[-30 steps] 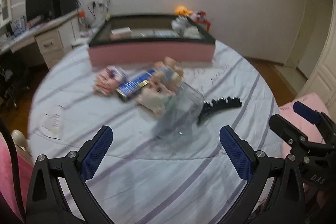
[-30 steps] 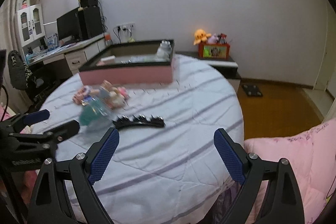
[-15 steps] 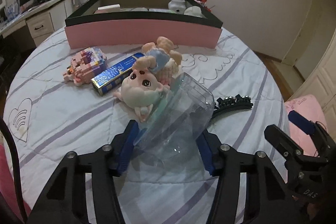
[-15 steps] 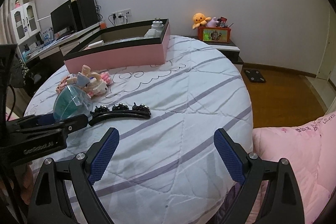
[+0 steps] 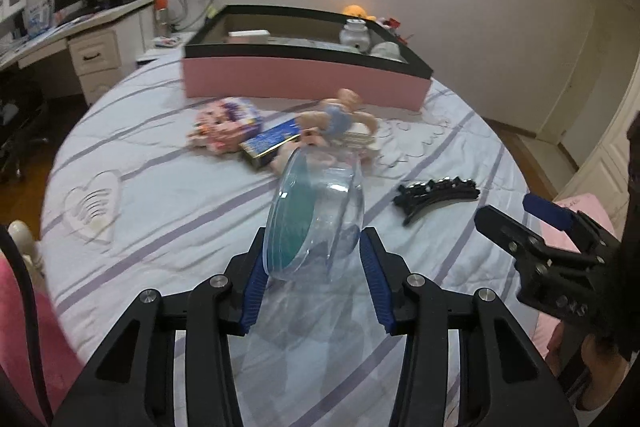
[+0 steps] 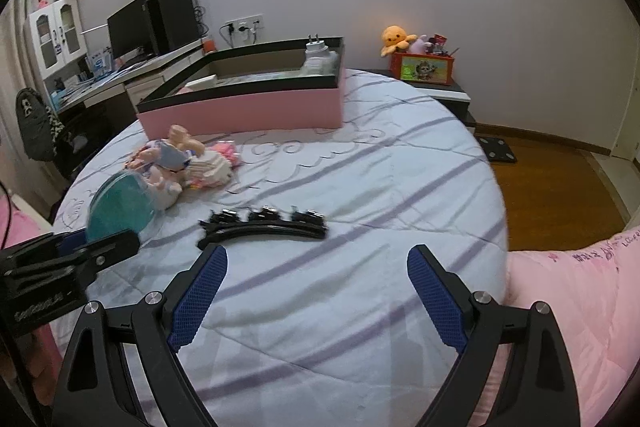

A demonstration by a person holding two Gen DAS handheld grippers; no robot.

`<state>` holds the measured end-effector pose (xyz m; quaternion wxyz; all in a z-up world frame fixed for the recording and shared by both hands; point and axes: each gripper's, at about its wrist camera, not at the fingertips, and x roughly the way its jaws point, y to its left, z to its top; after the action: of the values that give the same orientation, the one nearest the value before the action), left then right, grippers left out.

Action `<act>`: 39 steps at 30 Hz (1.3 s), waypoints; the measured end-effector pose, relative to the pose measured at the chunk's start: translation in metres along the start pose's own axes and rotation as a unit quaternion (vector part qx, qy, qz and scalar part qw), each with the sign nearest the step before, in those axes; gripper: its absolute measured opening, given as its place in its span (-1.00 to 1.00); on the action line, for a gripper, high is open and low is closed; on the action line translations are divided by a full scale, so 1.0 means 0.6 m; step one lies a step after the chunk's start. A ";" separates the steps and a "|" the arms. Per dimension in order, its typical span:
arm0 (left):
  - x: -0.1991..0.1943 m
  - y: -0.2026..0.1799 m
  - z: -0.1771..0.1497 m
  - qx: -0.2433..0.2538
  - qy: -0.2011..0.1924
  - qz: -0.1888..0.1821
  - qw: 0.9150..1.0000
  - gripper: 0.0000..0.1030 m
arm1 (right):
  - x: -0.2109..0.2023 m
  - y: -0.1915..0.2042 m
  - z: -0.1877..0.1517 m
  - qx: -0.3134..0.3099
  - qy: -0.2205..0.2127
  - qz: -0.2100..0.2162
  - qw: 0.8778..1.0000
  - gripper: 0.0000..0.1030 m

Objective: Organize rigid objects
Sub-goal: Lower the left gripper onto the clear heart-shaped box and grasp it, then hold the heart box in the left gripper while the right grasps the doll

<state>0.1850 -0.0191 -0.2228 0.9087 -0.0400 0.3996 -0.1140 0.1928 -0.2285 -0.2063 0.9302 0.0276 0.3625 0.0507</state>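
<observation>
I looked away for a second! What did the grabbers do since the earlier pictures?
The left gripper moved up to the clear plastic jar and its jaws are closing around it, tipping it off the bed. The right gripper stayed wide open, holding nothing. The black hair clip, the doll and the pink box stayed put.
</observation>
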 end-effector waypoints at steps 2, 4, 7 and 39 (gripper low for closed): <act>-0.006 0.010 -0.004 0.001 -0.004 0.006 1.000 -0.20 | 0.007 0.013 0.005 -0.007 0.002 0.005 1.000 0.81; -0.007 0.023 -0.005 -0.008 -0.006 0.012 1.000 -0.20 | 0.013 0.023 0.008 -0.011 0.005 0.010 1.000 0.81; 0.004 0.032 -0.003 -0.007 -0.001 0.014 1.000 -0.20 | 0.023 0.040 0.018 -0.020 0.007 0.015 1.000 0.81; 0.003 0.110 0.012 -0.021 -0.035 0.077 0.996 -0.28 | 0.122 0.156 0.079 0.037 0.013 0.011 0.999 0.80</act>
<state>0.2028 0.0444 -0.2299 0.9272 -0.0324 0.3718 -0.0335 0.2714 -0.1278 -0.2121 0.9230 0.0655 0.3762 0.0479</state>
